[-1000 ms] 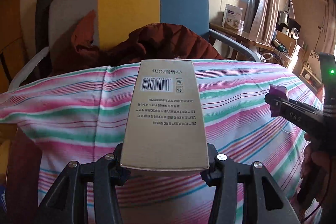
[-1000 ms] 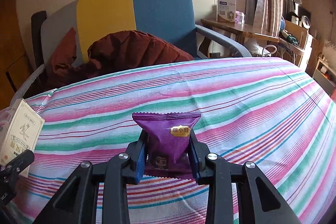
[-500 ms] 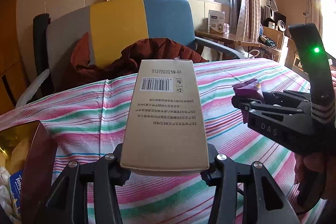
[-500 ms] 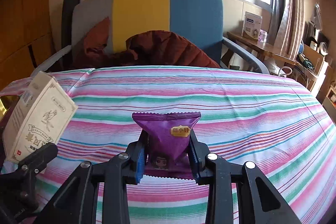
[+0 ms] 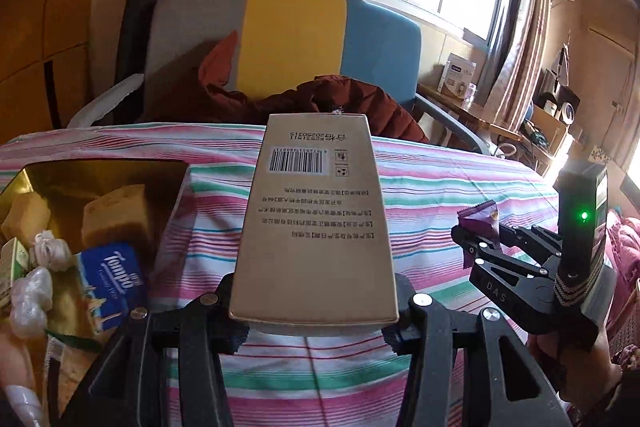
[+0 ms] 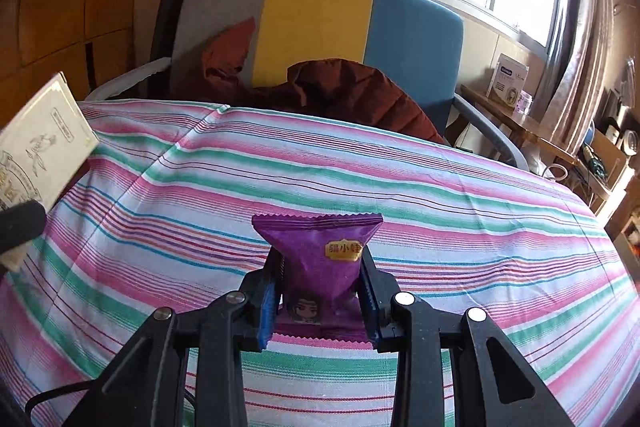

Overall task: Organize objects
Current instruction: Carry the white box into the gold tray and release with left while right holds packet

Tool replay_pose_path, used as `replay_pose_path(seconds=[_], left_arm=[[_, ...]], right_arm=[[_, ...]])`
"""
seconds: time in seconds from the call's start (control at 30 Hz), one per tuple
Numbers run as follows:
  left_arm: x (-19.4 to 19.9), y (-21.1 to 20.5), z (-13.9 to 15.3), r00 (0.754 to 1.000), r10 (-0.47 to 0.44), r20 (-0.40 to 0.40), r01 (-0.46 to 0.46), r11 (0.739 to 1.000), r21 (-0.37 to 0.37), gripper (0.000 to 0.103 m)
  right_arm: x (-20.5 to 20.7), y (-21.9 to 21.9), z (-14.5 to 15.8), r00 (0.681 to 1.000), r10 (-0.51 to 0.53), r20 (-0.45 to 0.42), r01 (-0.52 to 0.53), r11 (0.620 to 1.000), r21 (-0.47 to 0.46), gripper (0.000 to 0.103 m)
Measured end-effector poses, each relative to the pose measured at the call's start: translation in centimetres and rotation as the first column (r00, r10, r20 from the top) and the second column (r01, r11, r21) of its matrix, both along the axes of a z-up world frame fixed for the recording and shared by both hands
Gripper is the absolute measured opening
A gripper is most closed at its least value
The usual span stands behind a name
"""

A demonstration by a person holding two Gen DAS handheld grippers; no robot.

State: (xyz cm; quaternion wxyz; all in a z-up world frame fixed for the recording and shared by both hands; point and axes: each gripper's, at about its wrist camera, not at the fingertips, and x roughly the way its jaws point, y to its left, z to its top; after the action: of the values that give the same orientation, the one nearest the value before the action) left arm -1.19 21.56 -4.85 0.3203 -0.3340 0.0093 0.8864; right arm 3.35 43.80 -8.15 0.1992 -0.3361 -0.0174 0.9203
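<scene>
Left wrist view puts you mid-carry: your left gripper (image 5: 314, 323) has its jaws closed on the flat sides of the tan carton (image 5: 314, 219), which is held off the striped cloth (image 5: 440, 195) covering the worktop, barcode face up and long axis pointing away from you. Right wrist view shows your right gripper (image 6: 320, 301) with its jaws pinched on the lower half of the purple snack packet (image 6: 320, 255), also in the air above the cloth.

By the look of it, you are at the delivery step, with both items picked and neither yet stowed. The gold-lined box (image 5: 100, 171) sits open at your left, just beside the carton, and already holds yellow sponge-like blocks (image 5: 116, 215), a blue tissue pack (image 5: 110, 285) and white wrapped pieces (image 5: 32, 291). The next move likely calls for swinging the carton left over the box's rim and lowering it into a free gap before you release; space inside looks tight.

The carton is rigid, smooth card with crisp edges, so it should hold its shape in the grip. The packet is thin glossy film with serrated seals, puffed and soft; it gives under the squeeze and may slip or crumple. The cloth is soft and slightly creased.
</scene>
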Motion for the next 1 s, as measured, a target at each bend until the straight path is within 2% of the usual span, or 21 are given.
replay_pose_path(seconds=[0.17,0.3,0.4,0.57,0.63,0.77,0.9,1.0], left_arm=[[-2.4,-4.3,1.0,0.994,0.093,0.059,-0.096,0.995,0.040,0.051],[-5.7,-7.8,1.1,0.971,0.197,0.138,-0.205,0.977,0.049,0.051],[-8.7,-10.2,0.5,0.937,0.266,0.229,-0.283,0.958,0.049,0.051],[-13.1,-14.0,-1.2,0.858,0.368,0.357,-0.408,0.912,0.039,0.051],[-14.7,-14.7,-1.8,0.839,0.369,0.400,-0.416,0.908,0.035,0.051],[-17.0,-14.9,-2.1,0.817,0.380,0.433,-0.423,0.906,0.003,0.051],[-19.0,-14.9,-3.3,0.774,0.400,0.491,-0.446,0.895,-0.026,0.051],[-19.2,-14.4,-3.1,0.773,0.433,0.464,-0.453,0.888,-0.073,0.052]], right_arm=[[0.2,0.1,0.0,1.000,0.013,-0.008,-0.013,1.000,-0.017,0.035],[0.5,0.6,0.0,1.000,-0.004,-0.014,0.003,0.999,-0.043,0.035],[0.5,1.0,-0.1,1.000,-0.020,-0.012,0.019,0.998,-0.056,0.035],[0.4,1.3,-0.3,0.999,-0.032,-0.002,0.031,0.997,-0.069,0.035],[0.3,1.3,-0.3,0.999,-0.032,0.001,0.032,0.997,-0.068,0.035],[0.2,1.2,-0.5,0.999,-0.032,0.011,0.033,0.997,-0.064,0.035],[0.1,1.2,-0.5,0.999,-0.033,0.015,0.034,0.998,-0.060,0.035],[0.1,1.2,-0.5,0.999,-0.034,0.014,0.035,0.997,-0.062,0.035]])
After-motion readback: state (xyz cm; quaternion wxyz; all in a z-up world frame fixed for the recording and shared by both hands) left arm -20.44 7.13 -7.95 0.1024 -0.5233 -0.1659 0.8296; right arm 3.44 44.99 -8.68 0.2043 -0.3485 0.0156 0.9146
